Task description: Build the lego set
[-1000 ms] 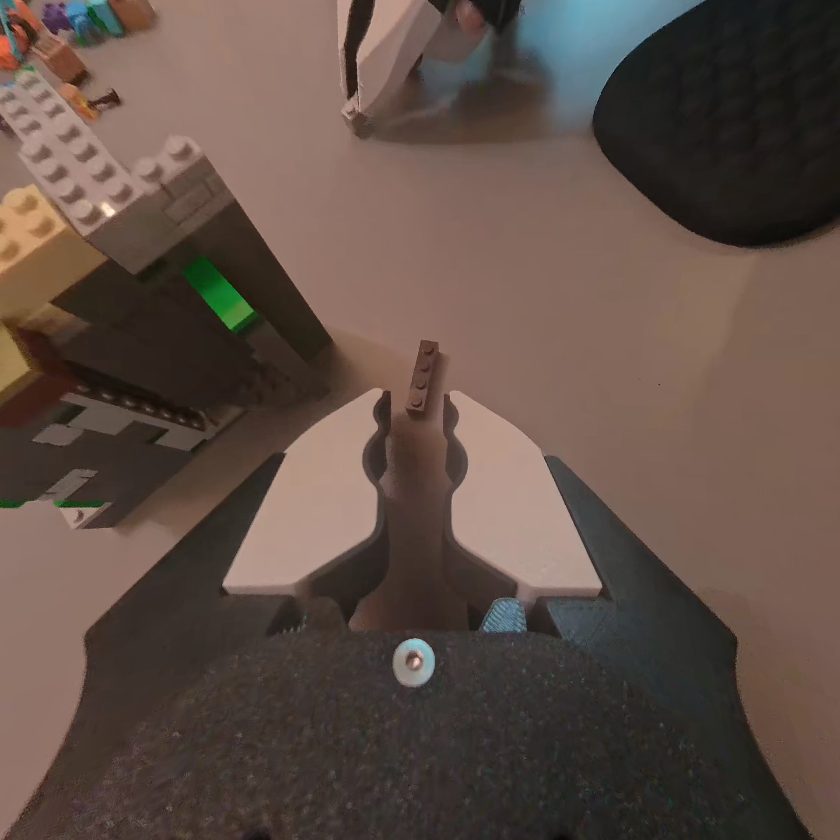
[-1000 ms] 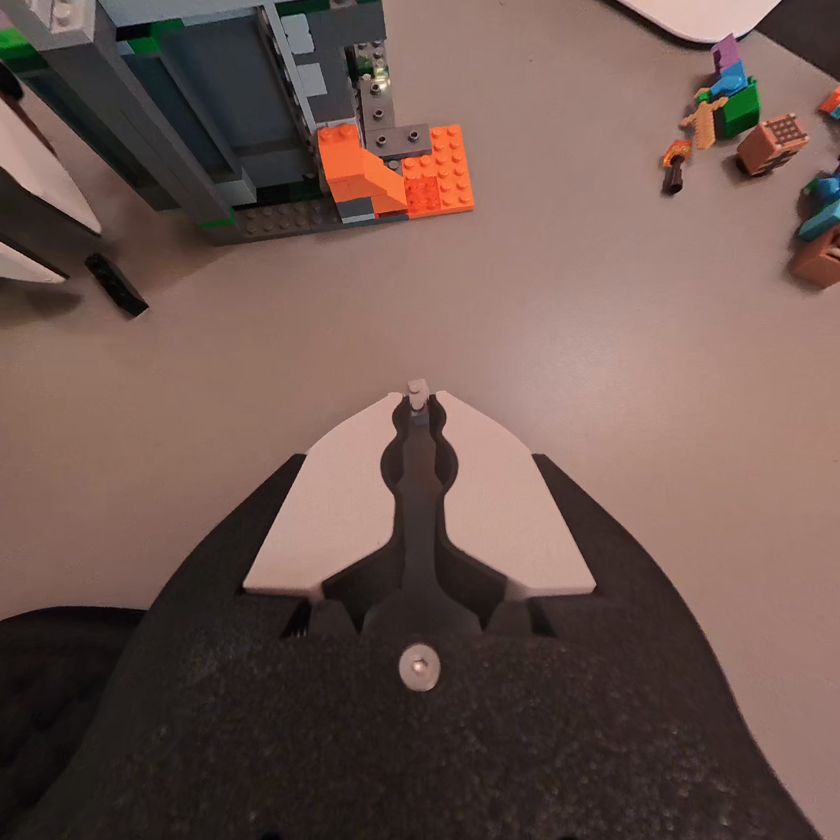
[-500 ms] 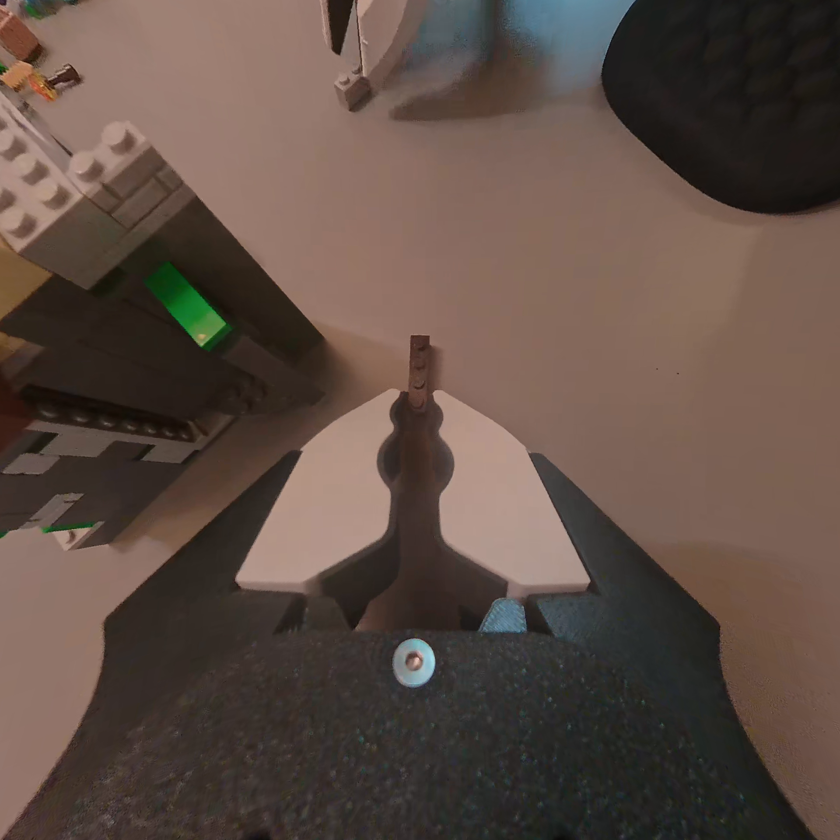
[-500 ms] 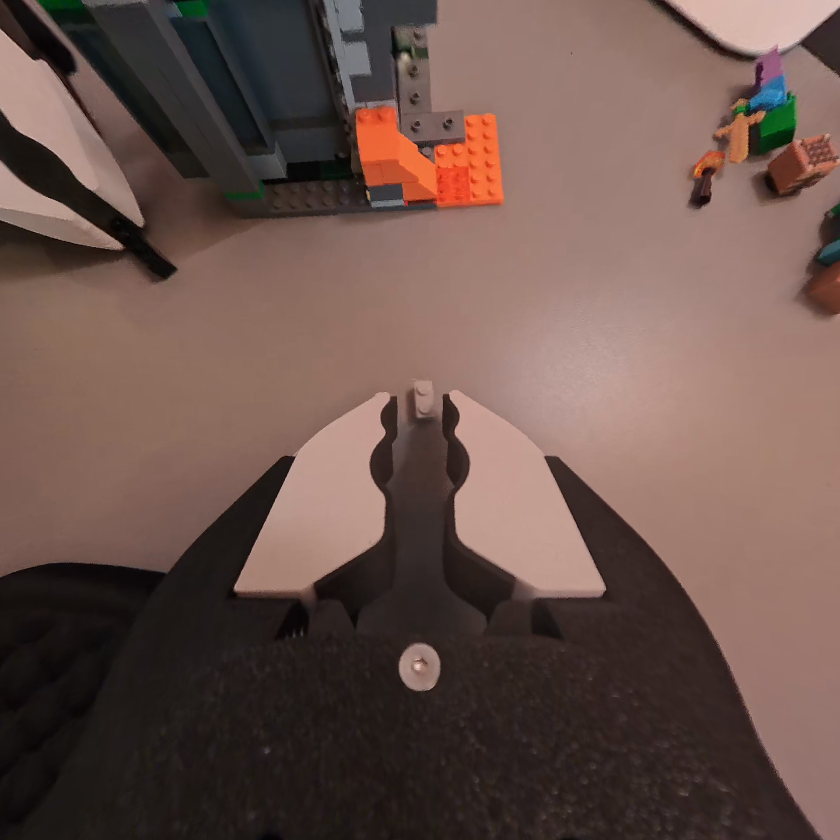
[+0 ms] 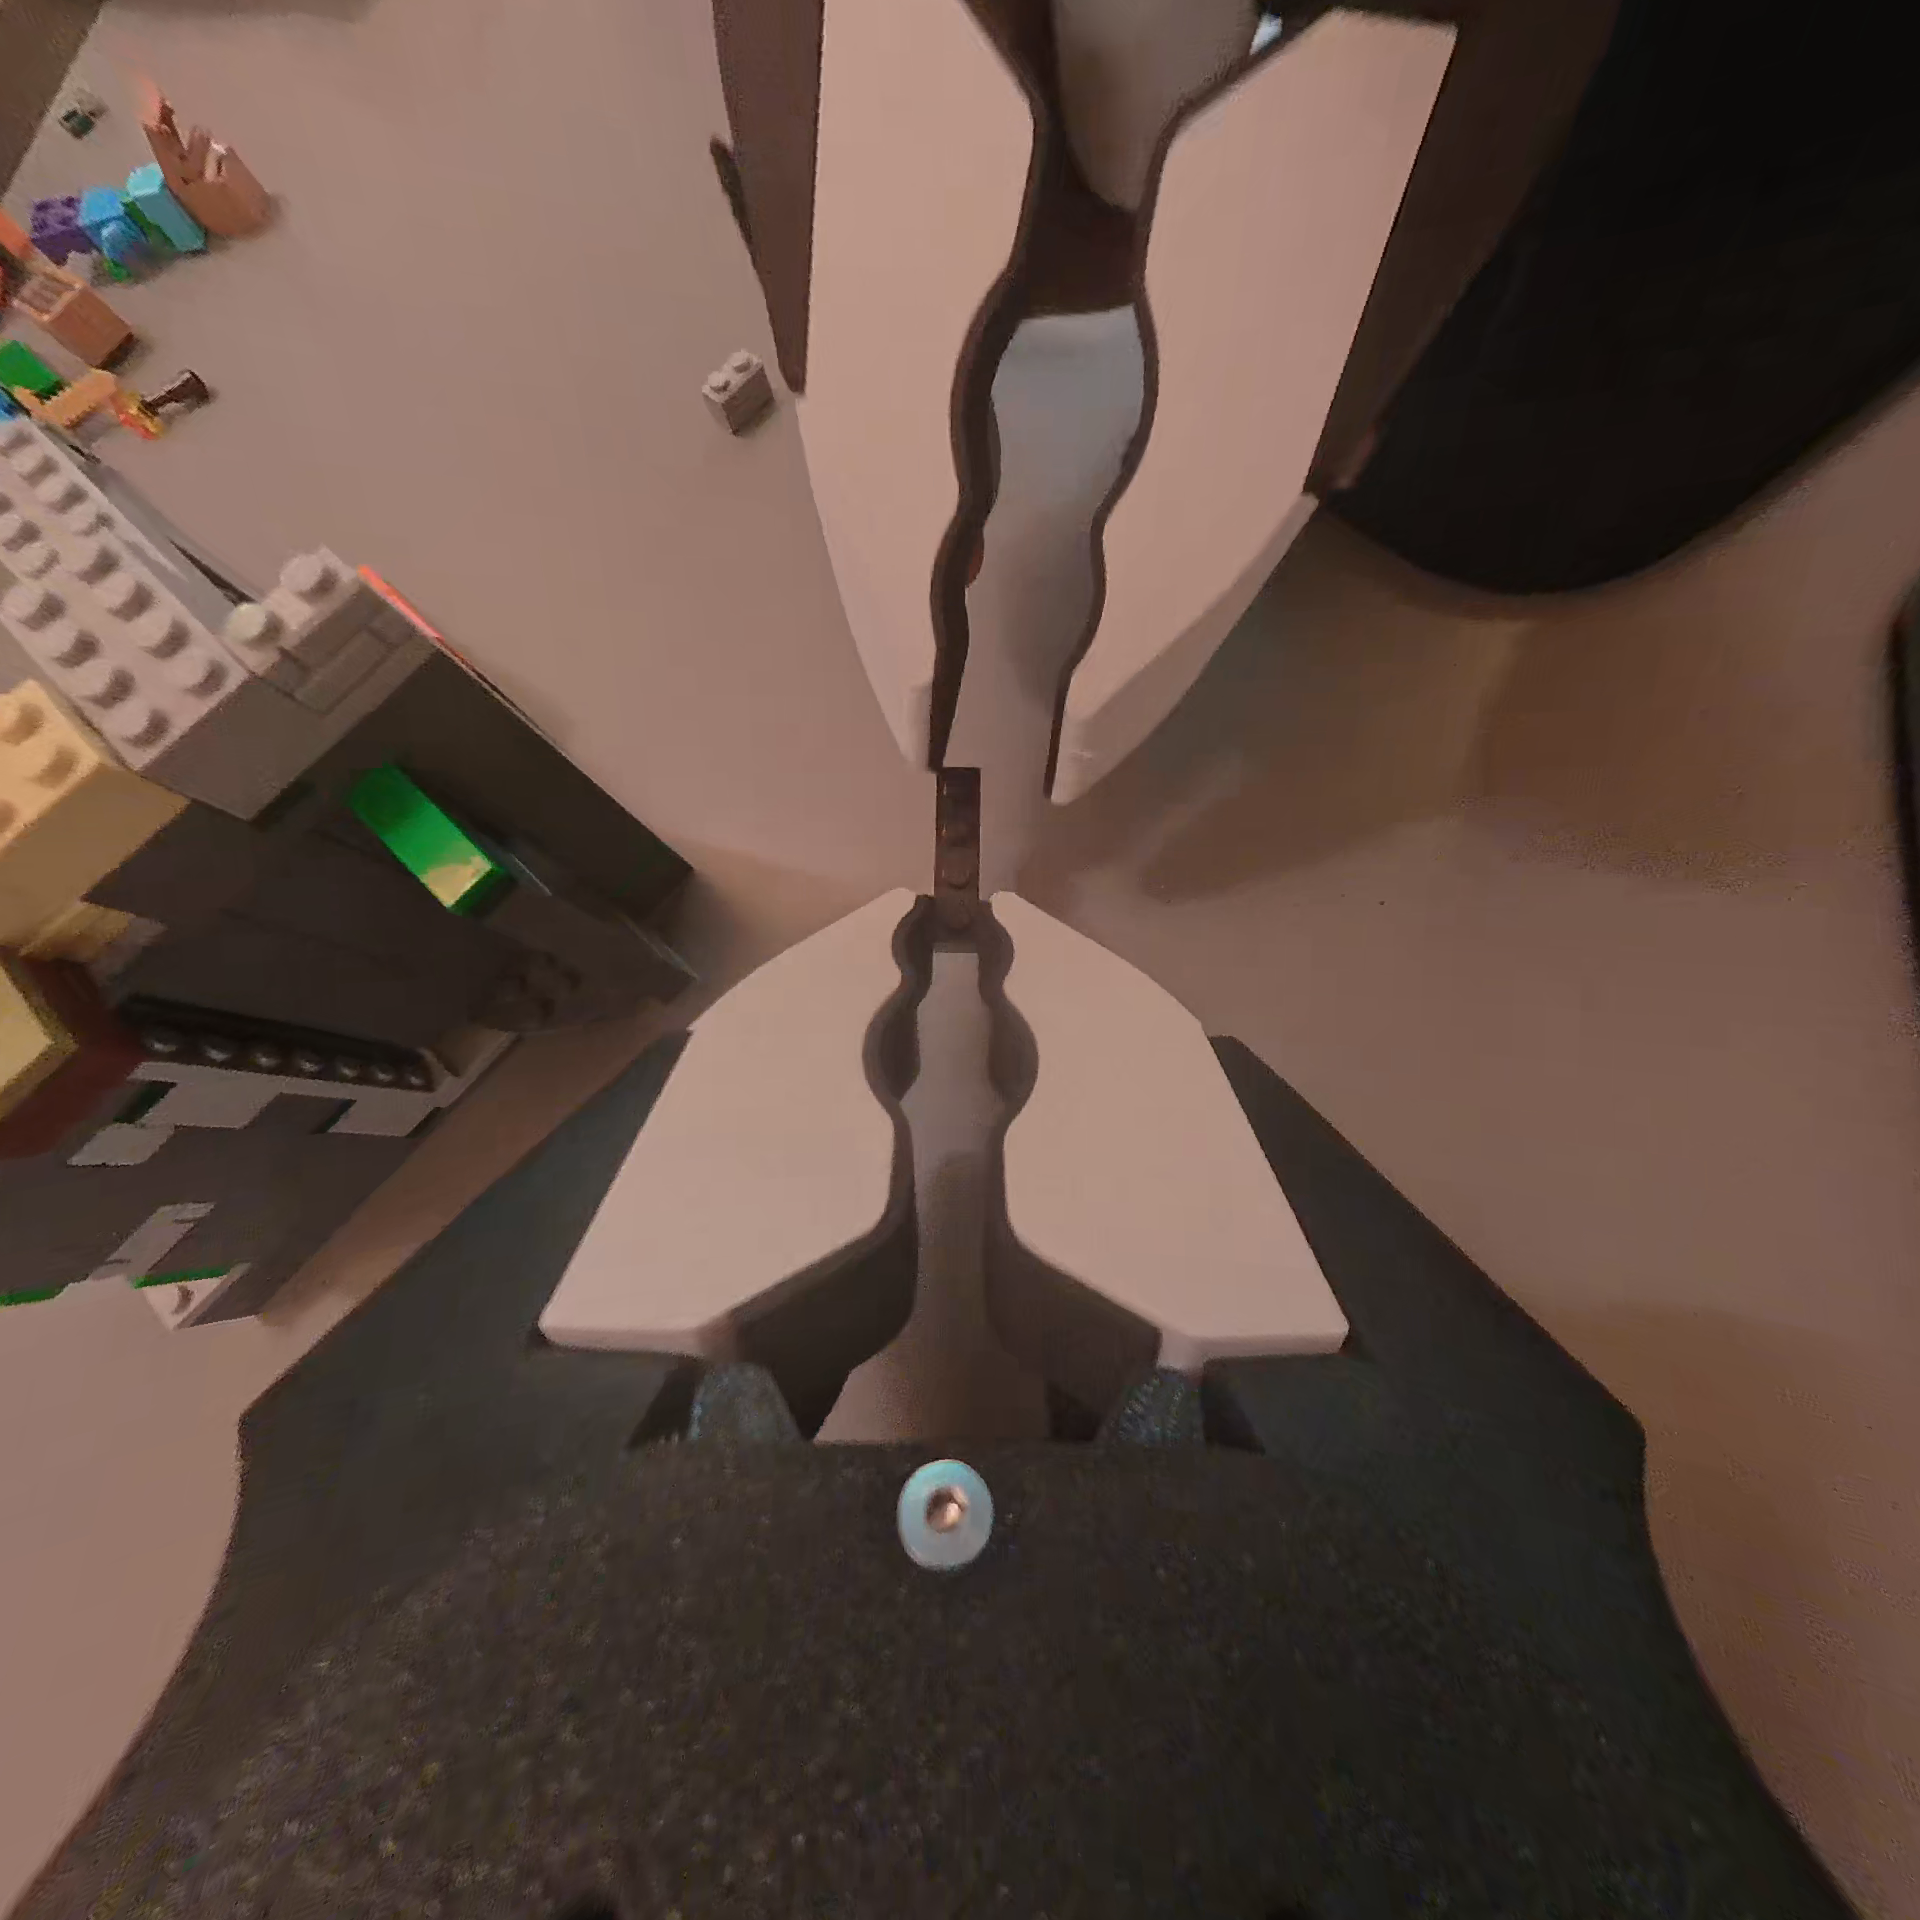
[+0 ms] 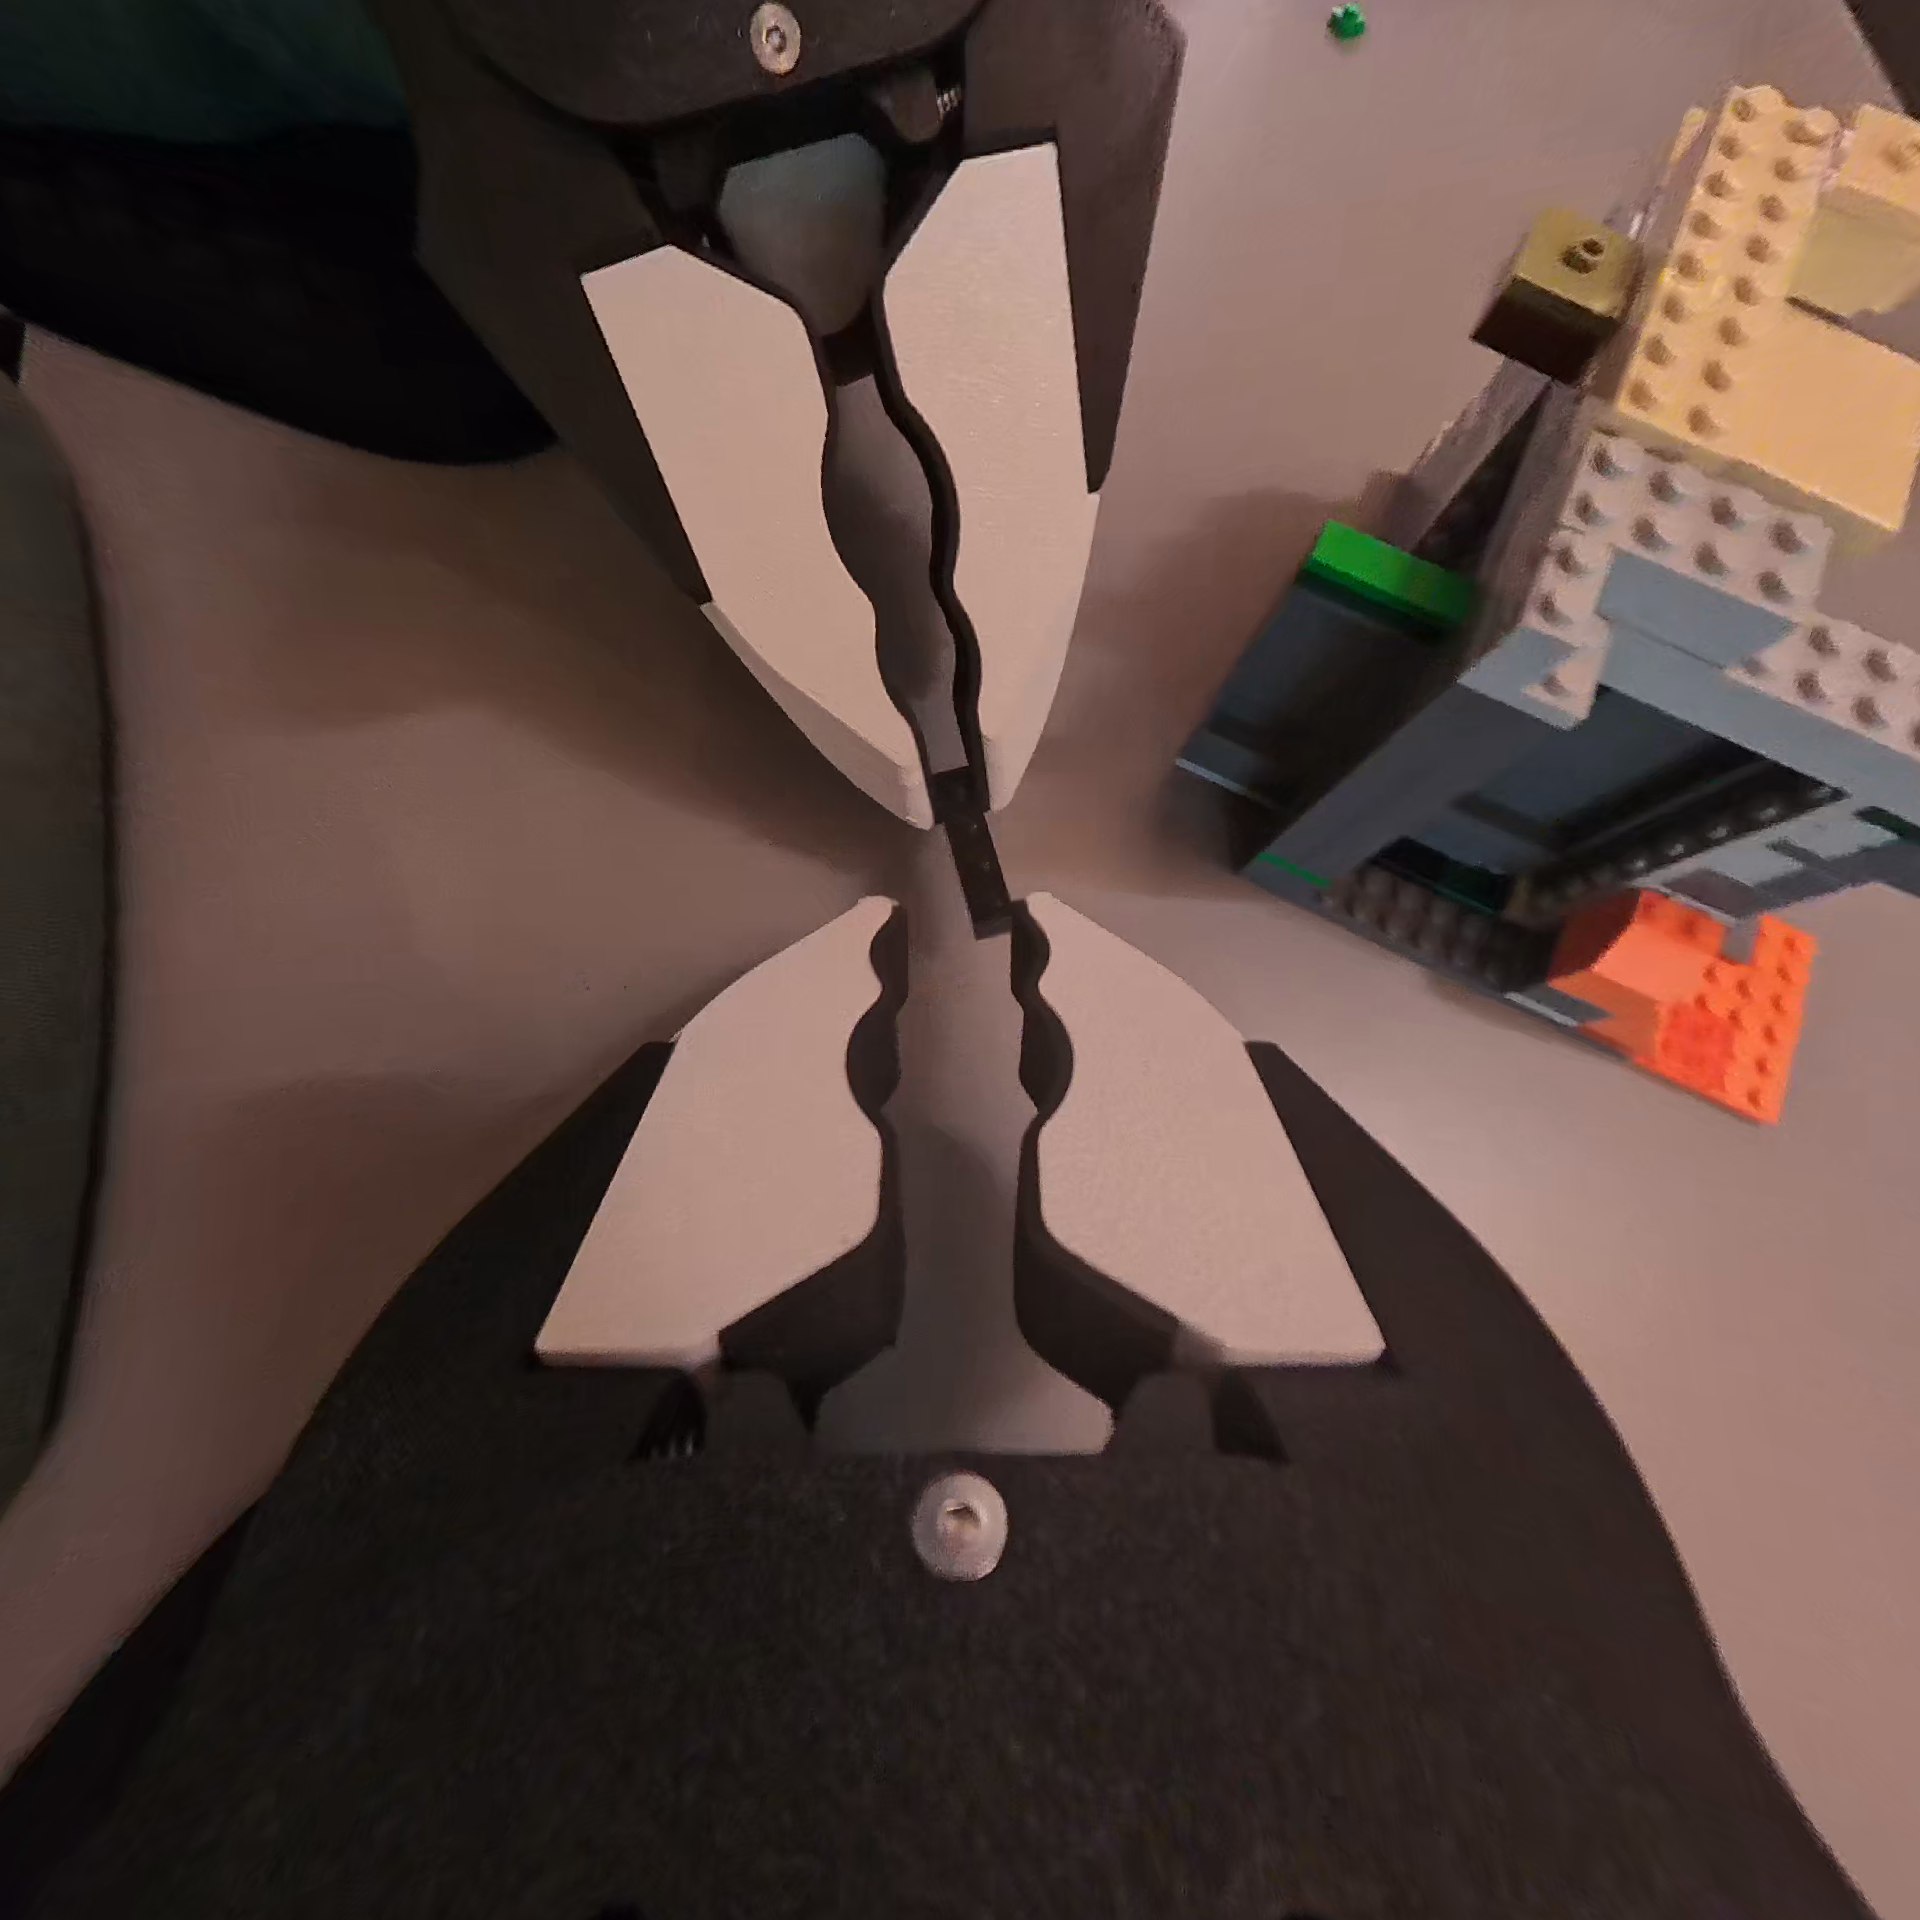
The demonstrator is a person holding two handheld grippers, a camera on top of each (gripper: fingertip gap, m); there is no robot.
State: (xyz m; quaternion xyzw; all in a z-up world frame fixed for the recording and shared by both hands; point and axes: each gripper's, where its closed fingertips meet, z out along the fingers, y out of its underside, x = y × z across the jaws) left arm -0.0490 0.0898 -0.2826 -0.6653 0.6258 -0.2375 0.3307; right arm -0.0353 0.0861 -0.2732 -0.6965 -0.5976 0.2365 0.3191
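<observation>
Left gripper (image 5: 954, 906) pinches one end of a narrow dark studded plate (image 5: 956, 844), both white fingertips pressed on it; the plate juts toward 12 o'clock, above the beige tabletop (image 5: 1558, 935). Right gripper (image 6: 961, 920), meeting it tip to tip, stands spread: the plate's free end (image 6: 982, 883) touches the pad at its 3 o'clock side, while a clear gap remains on the 9 o'clock side.

Surroundings, left wrist view: a multi-coloured brick building (image 5: 260, 883) at 9 o'clock, grey, tan and dark with a green block; a small grey two-stud brick (image 5: 738, 390) lying alone at 11 o'clock, just beside the right gripper's finger; a cluster of loose coloured pieces (image 5: 114, 270) at 10 o'clock; a dark rounded cushion-like object (image 5: 1662, 312) at 1–2 o'clock, cut off by the frame.

Right wrist view: an orange plate section (image 6: 1714, 1018) at the building's foot at 3 o'clock; a tiny green piece (image 6: 1345, 16) at 1 o'clock.

No legible writing or brand shows. Motion blur softens the building's edges.
</observation>
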